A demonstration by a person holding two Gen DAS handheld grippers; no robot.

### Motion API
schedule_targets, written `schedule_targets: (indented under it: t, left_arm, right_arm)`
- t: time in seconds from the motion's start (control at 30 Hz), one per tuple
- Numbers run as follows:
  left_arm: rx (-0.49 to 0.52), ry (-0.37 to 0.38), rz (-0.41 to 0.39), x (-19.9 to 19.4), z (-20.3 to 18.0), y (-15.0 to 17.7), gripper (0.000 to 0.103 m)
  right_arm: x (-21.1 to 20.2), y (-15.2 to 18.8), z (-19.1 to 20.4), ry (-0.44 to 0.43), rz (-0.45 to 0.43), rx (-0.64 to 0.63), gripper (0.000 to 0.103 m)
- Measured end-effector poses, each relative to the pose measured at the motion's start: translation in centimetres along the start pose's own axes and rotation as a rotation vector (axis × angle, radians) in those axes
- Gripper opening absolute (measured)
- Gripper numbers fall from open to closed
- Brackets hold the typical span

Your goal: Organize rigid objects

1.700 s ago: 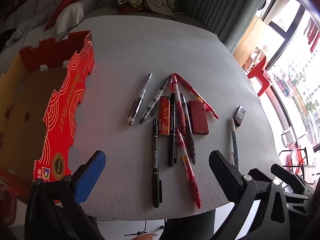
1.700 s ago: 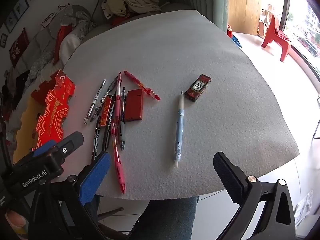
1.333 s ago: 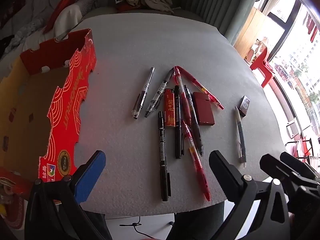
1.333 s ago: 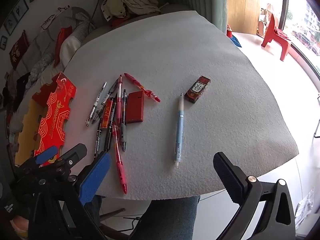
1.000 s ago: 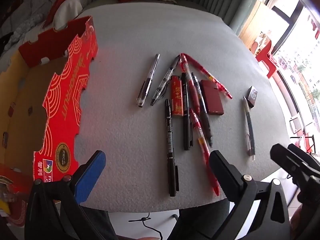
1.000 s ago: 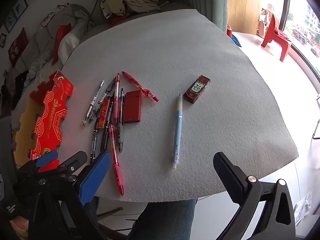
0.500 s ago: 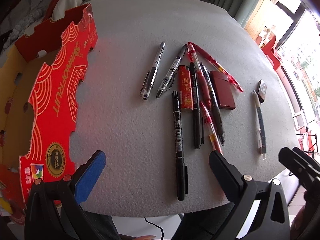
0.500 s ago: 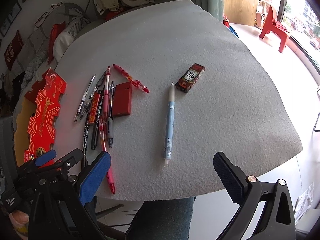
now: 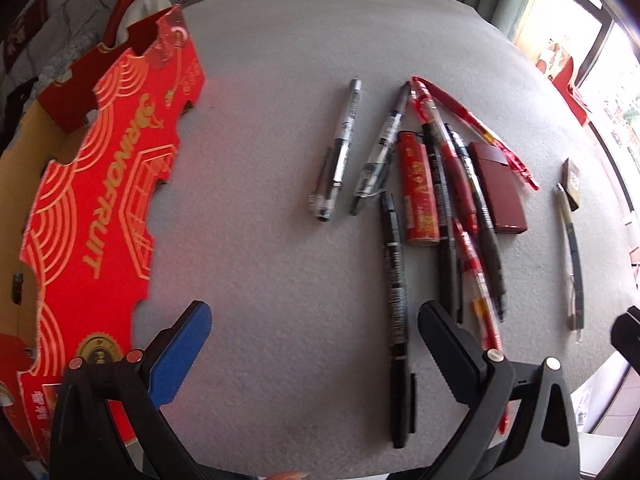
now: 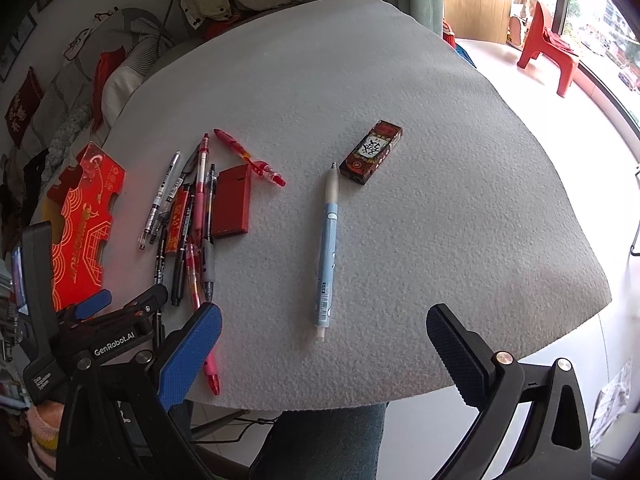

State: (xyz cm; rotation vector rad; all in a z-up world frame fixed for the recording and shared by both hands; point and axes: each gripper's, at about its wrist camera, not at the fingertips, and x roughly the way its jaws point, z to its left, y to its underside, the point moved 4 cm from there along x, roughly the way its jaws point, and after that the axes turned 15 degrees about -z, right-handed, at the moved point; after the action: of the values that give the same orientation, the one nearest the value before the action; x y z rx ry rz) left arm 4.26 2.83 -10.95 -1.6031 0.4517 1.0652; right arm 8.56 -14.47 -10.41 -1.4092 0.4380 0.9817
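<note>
Left tongs (image 9: 314, 332) released, empty; dropped closer over the tabletop (image 9: 260, 240) than 1.7 s ago, now at lower centre of frame, just left of the black marker (image 9: 396, 296). Right tongs (image 10: 324, 344) released too, blue pen (image 10: 329, 240) lying ahead of the gap, little shifted. Pen cluster (image 9: 440, 184) mid-frame, undisturbed. Red box (image 9: 92, 208) at left, open. Probably lining up a first pick; nothing sorted yet.
</note>
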Motion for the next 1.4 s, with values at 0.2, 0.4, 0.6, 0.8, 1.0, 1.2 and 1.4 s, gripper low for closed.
schedule_targets:
  t: [0.2, 0.4, 0.6, 0.8, 1.0, 1.2, 1.4]
  left_arm:
    - [-0.019, 0.026, 0.022, 1.3, -2.3, -0.4, 0.103]
    - [-0.027, 0.035, 0.027, 1.7, -3.6, -1.7, 0.103]
    - [-0.022, 0.008, 0.011, 2.7, -4.0, -1.8, 0.103]
    - [-0.028, 0.001, -0.047, 2.6, -3.8, -0.8, 0.103]
    - [-0.047, -0.010, -0.063, 2.9, -3.4, -0.7, 0.103]
    - [-0.030, -0.003, -0.081, 2.1, -2.5, 0.2, 0.103]
    - [-0.039, -0.015, -0.086, 1.8, -2.7, 0.2, 0.103]
  right_arm:
    - [0.9, -0.7, -0.1, 0.007, 0.009, -0.013, 0.103]
    - [2.3, -1.3, 0.6, 0.018, 0.027, -0.046, 0.103]
    - [4.3, -1.7, 0.9, 0.064, 0.054, -0.097, 0.103]
    - [6.9, -1.3, -0.2, 0.159, 0.093, -0.119, 0.103]
    - [6.8, -0.9, -0.3, 0.167, 0.074, -0.137, 0.103]
    - [6.9, -0.5, 0.1, 0.158, 0.095, -0.152, 0.103]
    - [7.0, -0.5, 0.6, 0.153, 0.084, -0.166, 0.103]
